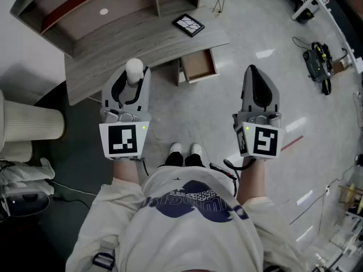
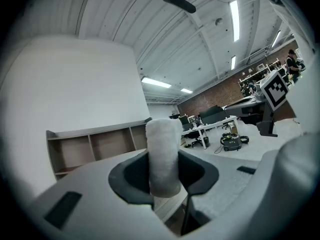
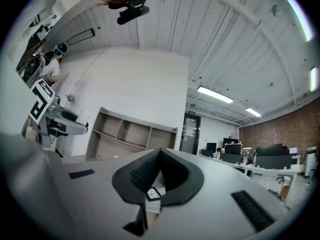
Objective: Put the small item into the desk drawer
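Note:
A small white cylinder [image 1: 134, 69] stands upright between the jaws of my left gripper [image 1: 133, 78], which is shut on it, held in the air before the desk. In the left gripper view the fuzzy white cylinder [image 2: 163, 154] rises out of the dark pads [image 2: 131, 176]. My right gripper [image 1: 258, 79] is shut with nothing in it; its jaws meet in the right gripper view [image 3: 159, 158]. The grey wooden desk [image 1: 136, 44] lies ahead, and its drawer [image 1: 198, 66] is pulled open, showing a bare brown bottom.
A black framed tile [image 1: 188, 24] lies on the desk's right end. Open shelves [image 1: 85, 4] stand behind the desk. A pale ribbed cylinder [image 1: 28, 126] stands at the left. A floor machine with cables [image 1: 319, 61] sits at the right. My feet [image 1: 185, 152] are on the grey floor.

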Action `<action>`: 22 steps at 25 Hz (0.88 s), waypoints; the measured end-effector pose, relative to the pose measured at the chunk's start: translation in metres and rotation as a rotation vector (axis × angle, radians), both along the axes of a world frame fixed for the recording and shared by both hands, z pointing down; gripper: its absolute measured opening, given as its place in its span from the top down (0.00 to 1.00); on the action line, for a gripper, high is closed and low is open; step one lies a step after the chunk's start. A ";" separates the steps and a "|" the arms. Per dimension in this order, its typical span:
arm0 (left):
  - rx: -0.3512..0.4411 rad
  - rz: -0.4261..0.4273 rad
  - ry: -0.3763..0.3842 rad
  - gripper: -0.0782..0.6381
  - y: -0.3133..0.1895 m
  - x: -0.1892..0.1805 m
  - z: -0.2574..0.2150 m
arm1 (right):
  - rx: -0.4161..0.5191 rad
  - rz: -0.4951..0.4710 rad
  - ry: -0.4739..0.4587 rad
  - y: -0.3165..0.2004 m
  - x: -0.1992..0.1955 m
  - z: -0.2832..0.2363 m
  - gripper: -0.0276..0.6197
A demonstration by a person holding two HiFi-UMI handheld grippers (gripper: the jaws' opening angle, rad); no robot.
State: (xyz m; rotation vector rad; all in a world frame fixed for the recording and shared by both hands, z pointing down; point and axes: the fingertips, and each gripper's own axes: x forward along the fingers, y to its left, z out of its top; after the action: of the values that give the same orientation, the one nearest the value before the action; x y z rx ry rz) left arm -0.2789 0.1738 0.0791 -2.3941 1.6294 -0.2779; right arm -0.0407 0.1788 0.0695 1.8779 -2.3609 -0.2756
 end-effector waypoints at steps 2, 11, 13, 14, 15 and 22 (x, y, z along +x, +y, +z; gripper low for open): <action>0.002 0.000 -0.004 0.70 0.000 0.001 -0.002 | -0.001 0.000 0.003 0.000 0.001 -0.002 0.96; -0.002 -0.001 -0.001 0.70 -0.001 0.002 -0.002 | 0.070 -0.034 -0.006 0.000 -0.001 -0.009 0.96; -0.003 -0.001 0.001 0.70 -0.002 0.002 -0.001 | 0.069 -0.035 -0.001 0.000 -0.002 -0.008 0.96; -0.003 -0.001 -0.001 0.70 -0.002 0.002 -0.001 | 0.066 -0.034 0.002 0.000 -0.002 -0.007 0.96; -0.004 -0.001 -0.002 0.70 -0.002 0.002 0.000 | 0.062 -0.033 0.003 0.000 -0.001 -0.006 0.96; 0.000 -0.001 -0.004 0.70 0.001 0.007 -0.001 | 0.036 -0.047 -0.054 0.003 0.007 -0.004 0.96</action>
State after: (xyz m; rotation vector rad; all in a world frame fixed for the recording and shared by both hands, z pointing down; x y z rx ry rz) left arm -0.2716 0.1751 0.0781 -2.3909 1.6288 -0.2824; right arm -0.0332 0.1820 0.0659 1.8699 -2.4538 -0.2770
